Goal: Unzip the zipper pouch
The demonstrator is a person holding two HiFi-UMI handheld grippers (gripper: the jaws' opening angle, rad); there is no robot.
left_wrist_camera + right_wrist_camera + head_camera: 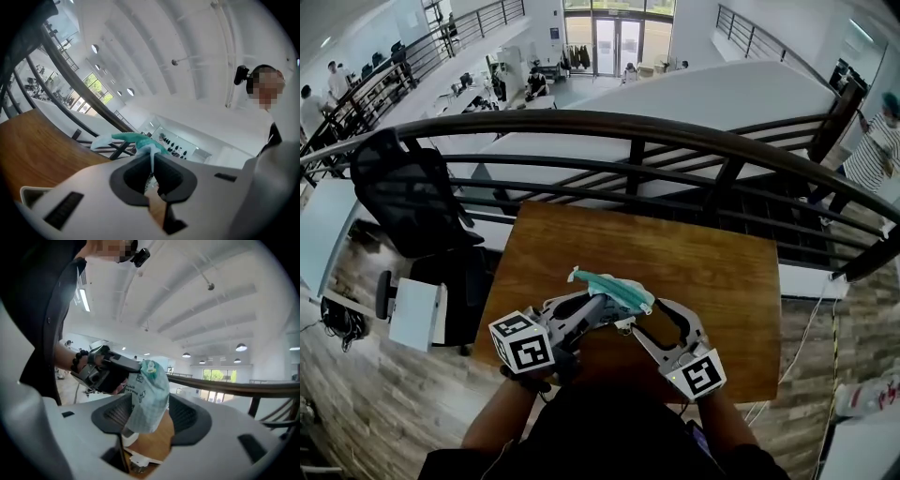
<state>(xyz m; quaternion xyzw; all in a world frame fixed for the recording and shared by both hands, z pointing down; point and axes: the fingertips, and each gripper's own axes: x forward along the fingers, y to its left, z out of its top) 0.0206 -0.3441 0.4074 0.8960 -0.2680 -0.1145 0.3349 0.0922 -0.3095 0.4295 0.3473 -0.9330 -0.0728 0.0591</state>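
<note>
The wooden counter (712,281) lay beneath both level claws. The left claw (152,161) was clenched on a thin edge of the soft teal fabric pouch (619,289). The right claw (150,416) stood released, the pouch hanging between its jaws.

Tabletop (694,272) open ahead; railing (628,127) bars its far edge.

Small dark print on the pouch (149,399) is too small to read; no other text shows.
</note>
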